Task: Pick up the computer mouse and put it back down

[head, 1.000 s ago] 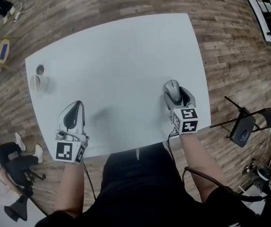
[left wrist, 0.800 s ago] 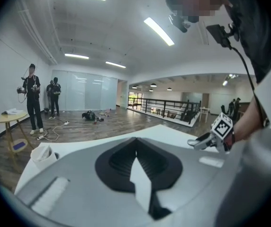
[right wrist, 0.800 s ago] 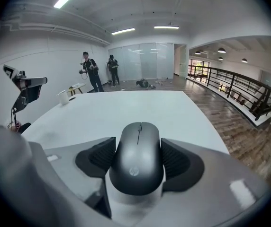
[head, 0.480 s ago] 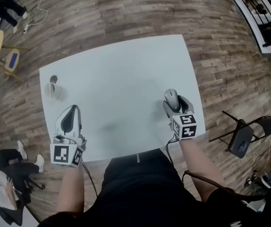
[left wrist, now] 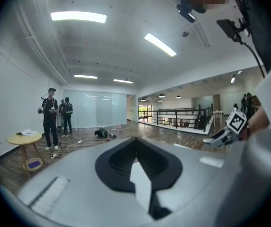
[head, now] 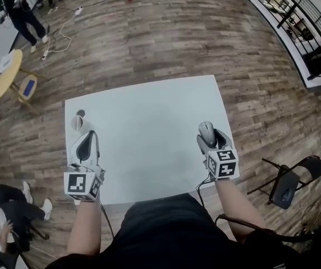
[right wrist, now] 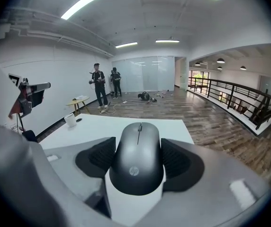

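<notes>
The dark grey computer mouse [head: 206,130] [right wrist: 138,157] sits between the black pads of my right gripper [head: 210,138] [right wrist: 138,148], which is shut on its two sides. It hangs in the air over the right part of the white table [head: 149,105], nose pointing away from me. My left gripper [head: 87,138] [left wrist: 136,143] is over the table's left front part; its jaws meet at the tip with nothing between them. From the left gripper view the right gripper's marker cube [left wrist: 237,121] shows at the far right.
A white cup [head: 77,123] [right wrist: 70,119] stands near the table's left edge. A black folding chair [head: 287,186] is right of the table. A round yellow side table [head: 9,72] and standing people [head: 20,10] are far left; a railing [head: 295,21] runs along the right.
Both grippers have risen and the table now looks smaller and farther below. The mouse has stayed between the right gripper's pads throughout.
</notes>
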`<state>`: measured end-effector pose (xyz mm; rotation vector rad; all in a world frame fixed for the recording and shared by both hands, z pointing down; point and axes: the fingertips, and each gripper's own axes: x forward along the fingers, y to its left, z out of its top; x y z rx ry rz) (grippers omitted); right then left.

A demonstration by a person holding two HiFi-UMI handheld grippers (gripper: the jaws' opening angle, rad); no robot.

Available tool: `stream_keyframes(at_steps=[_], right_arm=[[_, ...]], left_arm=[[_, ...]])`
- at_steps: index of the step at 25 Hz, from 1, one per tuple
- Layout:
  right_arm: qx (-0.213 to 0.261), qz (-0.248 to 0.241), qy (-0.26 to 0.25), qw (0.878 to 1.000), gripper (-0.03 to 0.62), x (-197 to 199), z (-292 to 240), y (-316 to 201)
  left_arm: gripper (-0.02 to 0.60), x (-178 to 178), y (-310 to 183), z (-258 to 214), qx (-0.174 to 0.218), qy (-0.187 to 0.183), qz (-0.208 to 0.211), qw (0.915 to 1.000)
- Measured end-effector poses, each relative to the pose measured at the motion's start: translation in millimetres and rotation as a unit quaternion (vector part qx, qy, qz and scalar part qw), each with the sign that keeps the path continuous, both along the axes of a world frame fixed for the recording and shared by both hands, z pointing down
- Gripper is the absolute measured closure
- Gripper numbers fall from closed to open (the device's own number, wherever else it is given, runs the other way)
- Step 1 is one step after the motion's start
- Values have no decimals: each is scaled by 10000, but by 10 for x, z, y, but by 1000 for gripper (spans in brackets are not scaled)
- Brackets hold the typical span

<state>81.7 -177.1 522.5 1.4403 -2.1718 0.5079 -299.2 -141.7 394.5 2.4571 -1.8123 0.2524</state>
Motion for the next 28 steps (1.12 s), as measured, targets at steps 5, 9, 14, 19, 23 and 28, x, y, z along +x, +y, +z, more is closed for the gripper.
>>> stream_keyframes(at_steps=[5,9,14,19,23,28], right_arm=[[175,-49,113,9998,295,22,-241,-49],[401,-161,132,9990,293,15,-495,-104],[685,-242,47,9973,293,11,-864,-37],[897,-226,-66,9957,293,-20,-1032,-11],[952,-172,-86,9953,293,-4,-1054,1],[975,-165,-161,9950,293,-46,-1056,-11]], left_arm=[[600,-47,-10,-166,210,36,-155,9997],[600,-31,-33,-359,486,10,-168,9987],[600,-14,-8,-513,672,16,-159,9976],[600,10,1,-605,810,-6,-129,9966],[600,51,31,-657,850,-37,-76,9963],[600,6,26,-664,852,-134,-38,9963]])
